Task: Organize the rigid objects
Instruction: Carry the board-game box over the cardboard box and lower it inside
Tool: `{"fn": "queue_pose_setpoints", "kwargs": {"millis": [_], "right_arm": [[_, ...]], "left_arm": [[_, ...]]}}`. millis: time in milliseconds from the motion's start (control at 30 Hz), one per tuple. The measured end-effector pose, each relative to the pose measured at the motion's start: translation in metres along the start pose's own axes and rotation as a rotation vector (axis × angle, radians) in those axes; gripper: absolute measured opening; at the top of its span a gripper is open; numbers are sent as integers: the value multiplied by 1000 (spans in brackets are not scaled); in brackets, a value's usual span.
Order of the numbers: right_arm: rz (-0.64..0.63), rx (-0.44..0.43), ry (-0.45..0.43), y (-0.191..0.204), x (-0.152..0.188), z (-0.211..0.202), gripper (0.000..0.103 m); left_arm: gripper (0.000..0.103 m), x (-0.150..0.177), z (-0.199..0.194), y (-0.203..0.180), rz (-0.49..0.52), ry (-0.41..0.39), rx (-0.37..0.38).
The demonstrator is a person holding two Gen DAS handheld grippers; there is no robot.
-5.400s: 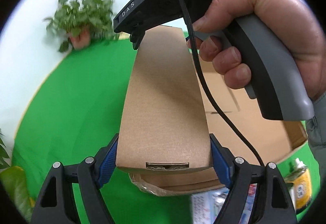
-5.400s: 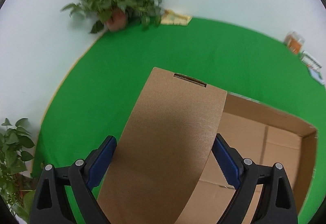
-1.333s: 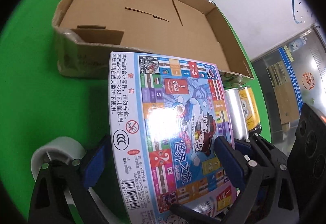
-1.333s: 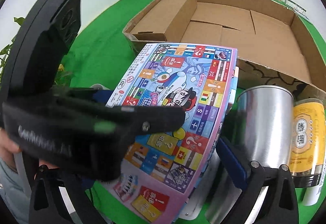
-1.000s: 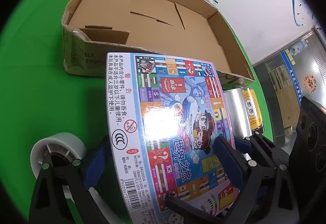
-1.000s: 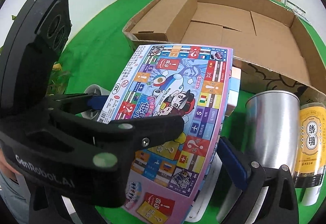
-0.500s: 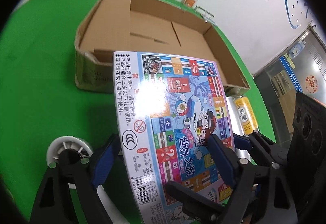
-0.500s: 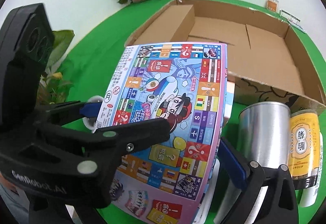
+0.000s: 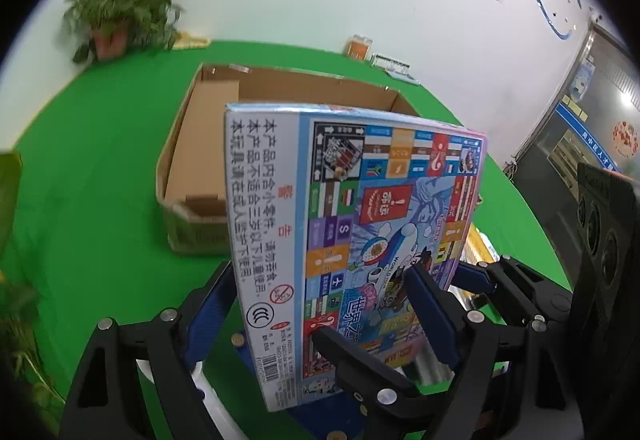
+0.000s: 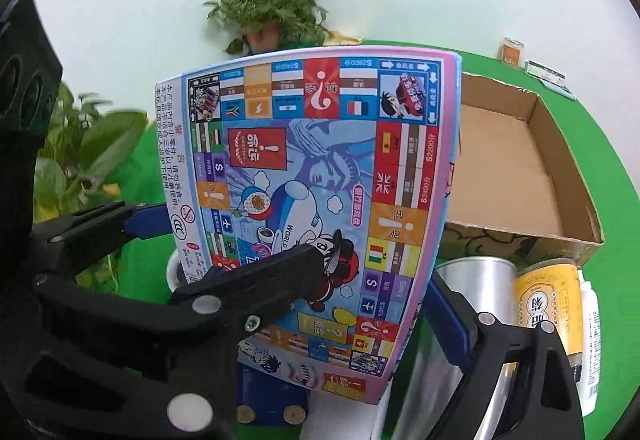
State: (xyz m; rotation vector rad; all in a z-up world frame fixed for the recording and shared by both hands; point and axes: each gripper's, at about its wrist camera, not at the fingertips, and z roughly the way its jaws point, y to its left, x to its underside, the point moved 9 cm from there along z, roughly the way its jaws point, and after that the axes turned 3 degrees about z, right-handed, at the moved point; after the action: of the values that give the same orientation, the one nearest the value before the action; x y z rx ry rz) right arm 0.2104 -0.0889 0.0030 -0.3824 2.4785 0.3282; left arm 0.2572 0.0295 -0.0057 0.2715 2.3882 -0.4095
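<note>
Both grippers' closing jaws flank the board-game box (image 9: pixel 352 240)

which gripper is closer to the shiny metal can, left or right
Right. The right gripper has one finger directly beside the metal can. The left gripper clamps the board game box on its far side from the can.

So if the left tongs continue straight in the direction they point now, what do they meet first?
Probably the cardboard box beyond the game box held between them; depth is uncertain.
</note>
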Motion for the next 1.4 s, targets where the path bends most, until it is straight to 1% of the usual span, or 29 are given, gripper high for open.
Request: {"fn": "queue_pose_setpoints", "kwargs": {"millis": [133, 267, 367, 567, 733, 800, 867, 967, 1067, 1233, 1300, 1400], "right_arm": [[32, -13, -61, -8, -15, -14, 91], [35, -8, -111, -14, -32, -27, 91], [42, 0, -134, -23, -43, -35, 91], [58, 14, -184, -38, -68, -53, 91], [51, 26, -188, -50, -93, -54, 91], [48, 24, -171, -55, -102, -47, 91], [50, 12, -139, -57, -114, -33, 91], [32, -17, -89, -59, -136, -9, 91], [38, -45, -50, -67, -147, 14, 91], [44, -72, 41, -72, -153, 62, 91], [45, -85, 81, -75, -147, 85, 91], [55, -105, 143, -81, -135, 121, 91]], "left_arm": [[85, -15, -8, -8, 33, -48, -20], [85, -32, -13, -13, 54, -83, -17], [85, -44, -15, -19, 65, -102, -19], [85, -77, -13, -31, 96, -146, -14], [85, -100, -5, -30, 96, -148, -3], [85, -109, 4, -29, 89, -136, -4], [85, -119, 15, -24, 86, -117, -27], [85, -131, 32, -16, 65, -75, -43], [85, -136, 52, -5, 48, -34, -58], [85, -128, 89, 14, 1, 52, -65], [83, -120, 107, 24, -20, 99, -71], [83, -103, 136, 38, -53, 192, -90]]}}
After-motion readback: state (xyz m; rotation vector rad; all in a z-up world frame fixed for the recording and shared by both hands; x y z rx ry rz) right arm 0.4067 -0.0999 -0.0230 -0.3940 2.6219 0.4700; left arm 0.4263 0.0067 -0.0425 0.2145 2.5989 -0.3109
